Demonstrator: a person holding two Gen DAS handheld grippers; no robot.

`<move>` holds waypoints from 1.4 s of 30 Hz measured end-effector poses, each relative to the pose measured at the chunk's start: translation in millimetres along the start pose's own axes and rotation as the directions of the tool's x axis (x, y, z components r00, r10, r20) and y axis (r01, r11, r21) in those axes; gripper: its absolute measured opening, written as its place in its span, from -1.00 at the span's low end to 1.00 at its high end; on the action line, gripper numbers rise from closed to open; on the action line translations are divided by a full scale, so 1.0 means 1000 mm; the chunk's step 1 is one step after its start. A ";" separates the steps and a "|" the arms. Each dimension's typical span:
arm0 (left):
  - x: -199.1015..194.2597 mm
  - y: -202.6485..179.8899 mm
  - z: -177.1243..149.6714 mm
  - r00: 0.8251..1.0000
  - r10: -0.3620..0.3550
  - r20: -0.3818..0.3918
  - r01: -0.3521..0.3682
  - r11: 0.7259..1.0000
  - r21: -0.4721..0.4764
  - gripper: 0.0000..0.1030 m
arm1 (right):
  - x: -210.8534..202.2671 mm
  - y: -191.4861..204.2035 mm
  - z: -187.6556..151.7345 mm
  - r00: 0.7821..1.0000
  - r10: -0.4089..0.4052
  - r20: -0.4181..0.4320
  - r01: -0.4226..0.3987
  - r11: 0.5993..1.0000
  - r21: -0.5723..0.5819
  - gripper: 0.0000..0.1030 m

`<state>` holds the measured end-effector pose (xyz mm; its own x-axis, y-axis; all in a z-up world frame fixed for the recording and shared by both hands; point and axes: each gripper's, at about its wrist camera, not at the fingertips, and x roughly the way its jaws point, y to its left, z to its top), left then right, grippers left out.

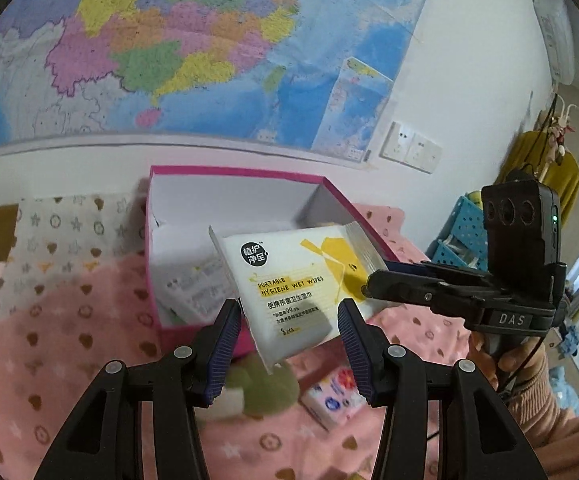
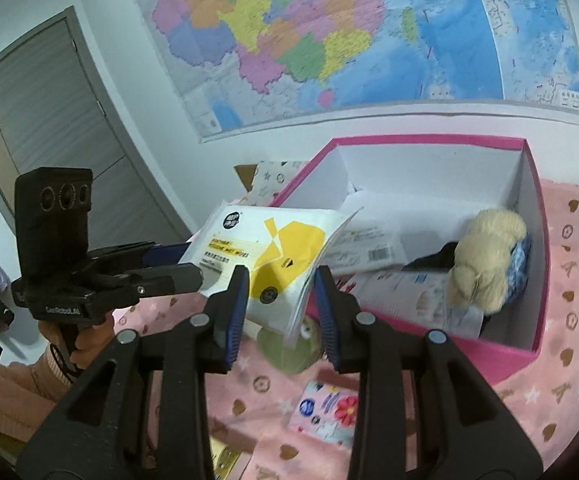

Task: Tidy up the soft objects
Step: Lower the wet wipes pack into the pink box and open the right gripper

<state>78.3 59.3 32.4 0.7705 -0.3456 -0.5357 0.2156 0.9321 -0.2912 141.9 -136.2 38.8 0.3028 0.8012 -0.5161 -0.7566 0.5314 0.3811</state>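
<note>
A white and yellow wet wipes pack [image 1: 297, 280] [image 2: 265, 256] hangs in the air before the open pink box [image 1: 249, 176] [image 2: 537, 280]. Both grippers pinch it, one at each end. My left gripper [image 1: 289, 332] holds its left end; it shows in the right wrist view [image 2: 193, 268] coming from the left. My right gripper [image 2: 279, 300] holds its right end; it shows in the left wrist view [image 1: 373, 284] from the right. The box holds a beige plush toy [image 2: 481, 264] and paper packs. A green plush [image 2: 289, 348] [image 1: 265, 392] and a pink tissue pack [image 2: 329, 412] [image 1: 333, 396] lie below.
A pink patterned blanket [image 1: 69, 340] [image 2: 577, 300] covers the bed. A wall map [image 1: 169, 40] hangs behind the box. A blue perforated basket [image 1: 461, 232] stands at the right, a grey door [image 2: 49, 120] at the left.
</note>
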 end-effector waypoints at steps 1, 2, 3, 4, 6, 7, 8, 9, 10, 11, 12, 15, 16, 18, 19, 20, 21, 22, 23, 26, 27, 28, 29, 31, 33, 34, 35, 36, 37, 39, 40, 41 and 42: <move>0.002 0.001 0.003 1.000 0.005 0.001 -0.005 1.000 0.002 -0.02 | 0.002 -0.002 0.003 1.000 0.000 0.001 0.000 1.000 0.004 -0.29; 0.006 0.004 0.006 1.000 0.011 0.000 -0.011 1.000 0.000 -0.02 | 0.005 -0.004 0.005 1.000 0.000 0.000 0.000 1.000 0.010 -0.29; 0.009 0.007 0.009 1.000 0.017 -0.004 -0.017 1.000 -0.007 -0.02 | 0.008 -0.007 0.008 1.000 -0.002 -0.001 0.002 1.000 0.017 -0.29; 0.012 0.008 0.010 1.000 0.020 -0.005 -0.020 1.000 -0.007 -0.02 | 0.011 -0.009 0.009 1.000 -0.003 -0.002 0.003 1.000 0.020 -0.29; 0.019 0.013 0.014 0.999 0.035 -0.012 -0.035 0.999 -0.012 -0.02 | 0.018 -0.014 0.013 1.000 -0.011 -0.008 0.011 1.000 0.029 -0.29; 0.023 0.016 0.015 0.999 0.038 -0.017 -0.039 0.999 -0.014 -0.02 | 0.021 -0.016 0.015 1.000 -0.012 -0.010 0.012 0.999 0.033 -0.29; 0.026 0.018 0.016 0.999 0.042 -0.022 -0.043 0.999 -0.017 -0.02 | 0.023 -0.018 0.017 1.000 -0.012 -0.011 0.012 0.999 0.036 -0.29; 0.029 0.020 0.018 0.998 0.048 -0.027 -0.049 0.999 -0.021 -0.02 | 0.026 -0.020 0.019 1.000 -0.018 -0.011 0.019 0.999 0.039 -0.29; 0.033 0.023 0.019 0.998 0.056 -0.035 -0.057 0.998 -0.026 -0.03 | 0.030 -0.022 0.021 1.000 -0.019 -0.015 0.020 0.999 0.046 -0.29; 0.035 0.025 0.019 0.998 0.057 -0.040 -0.058 0.998 -0.031 -0.02 | 0.032 -0.023 0.021 1.000 -0.019 -0.018 0.020 0.999 0.049 -0.29; 0.038 0.027 0.020 0.997 0.058 -0.045 -0.060 0.998 -0.036 -0.02 | 0.035 -0.025 0.023 0.999 -0.023 -0.023 0.024 0.998 0.052 -0.29; 0.047 0.033 0.021 0.995 0.072 -0.062 -0.075 0.996 -0.048 -0.02 | 0.046 -0.031 0.024 0.998 -0.035 -0.046 0.037 0.998 0.059 -0.29; 0.049 0.035 0.021 0.995 0.078 -0.067 -0.081 0.995 -0.051 -0.02 | 0.049 -0.033 0.024 0.998 -0.040 -0.053 0.043 0.997 0.063 -0.29; 0.054 0.038 0.022 0.993 0.091 -0.076 -0.095 0.994 -0.052 -0.03 | 0.058 -0.038 0.023 0.996 -0.043 -0.074 0.049 0.996 0.074 -0.28; 0.057 0.040 0.022 0.991 0.105 -0.081 -0.110 0.993 -0.052 -0.03 | 0.063 -0.041 0.023 0.995 -0.050 -0.083 0.056 0.995 0.076 -0.28; 0.059 0.042 0.023 0.989 0.118 -0.084 -0.123 0.991 -0.052 -0.03 | 0.066 -0.043 0.023 0.995 -0.052 -0.090 0.059 0.995 0.079 -0.27; 0.062 0.043 0.023 0.986 0.139 -0.087 -0.143 0.989 -0.047 -0.03 | 0.071 -0.046 0.023 0.994 -0.056 -0.099 0.064 0.994 0.086 -0.27; 0.063 0.044 0.023 0.984 0.157 -0.089 -0.161 0.986 -0.042 -0.03 | 0.075 -0.049 0.022 0.993 -0.055 -0.107 0.065 0.993 0.095 -0.27; 0.064 0.045 0.023 0.981 0.176 -0.084 -0.179 0.983 -0.035 -0.03 | 0.077 -0.051 0.022 0.992 -0.056 -0.113 0.068 0.993 0.099 -0.27; 0.064 0.050 0.022 0.981 0.178 -0.079 -0.182 0.982 -0.043 -0.03 | 0.082 -0.056 0.020 0.989 -0.069 -0.127 0.083 0.991 0.108 -0.27; 0.063 0.051 0.022 0.981 0.177 -0.076 -0.181 0.982 -0.047 -0.03 | 0.082 -0.056 0.020 0.989 -0.073 -0.129 0.088 0.990 0.109 -0.27; 0.061 0.052 0.021 0.981 0.181 -0.070 -0.185 0.982 -0.048 -0.03 | 0.082 -0.056 0.020 0.988 -0.081 -0.130 0.095 0.990 0.105 -0.27; 0.058 0.051 0.020 0.981 0.182 -0.063 -0.185 0.982 -0.048 -0.03 | 0.081 -0.055 0.019 0.988 -0.086 -0.131 0.099 0.990 0.099 -0.27; 0.053 0.049 0.018 0.984 0.168 -0.051 -0.171 0.984 -0.050 -0.03 | 0.077 -0.056 0.018 0.988 -0.084 -0.128 0.098 0.990 0.103 -0.27; 0.046 0.045 0.018 0.987 0.155 -0.037 -0.157 0.987 -0.047 -0.02 | 0.072 -0.054 0.017 0.989 -0.082 -0.123 0.095 0.990 0.103 -0.27; 0.041 0.043 0.017 0.989 0.149 -0.026 -0.150 0.988 -0.045 -0.03 | 0.068 -0.052 0.017 0.990 -0.079 -0.116 0.091 0.991 0.099 -0.27; 0.035 0.040 0.016 0.990 0.139 -0.014 -0.140 0.989 -0.043 -0.03 | 0.065 -0.051 0.016 0.991 -0.076 -0.112 0.086 0.992 0.096 -0.27; 0.031 0.037 0.016 0.992 0.126 -0.004 -0.126 0.991 -0.040 -0.03 | 0.061 -0.048 0.016 0.992 -0.070 -0.105 0.080 0.992 0.093 -0.27; 0.025 0.034 0.015 0.993 0.117 0.006 -0.117 0.992 -0.038 -0.03 | 0.057 -0.045 0.016 0.993 -0.063 -0.099 0.072 0.993 0.089 -0.27; 0.013 0.027 0.011 0.996 0.091 0.022 -0.090 0.996 -0.029 -0.02 | 0.045 -0.038 0.013 0.996 -0.040 -0.083 0.047 0.996 0.081 -0.27; 0.010 0.025 0.010 0.996 0.085 0.026 -0.084 0.996 -0.027 -0.01 | 0.041 -0.036 0.012 0.996 -0.035 -0.079 0.041 0.996 0.077 -0.26; 0.005 0.021 0.006 0.997 0.077 0.031 -0.076 0.997 -0.021 0.01 | 0.033 -0.031 0.010 0.997 -0.027 -0.070 0.031 0.997 0.065 -0.26; 0.002 0.019 0.003 0.997 0.067 0.033 -0.066 0.998 -0.017 0.03 | 0.028 -0.028 0.008 0.998 -0.022 -0.065 0.026 0.998 0.061 -0.25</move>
<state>85.6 76.4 28.6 0.8022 -0.2790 -0.5278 0.1541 0.9509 -0.2685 175.9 -126.6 19.9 0.2808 0.7698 -0.5732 -0.7119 0.5676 0.4135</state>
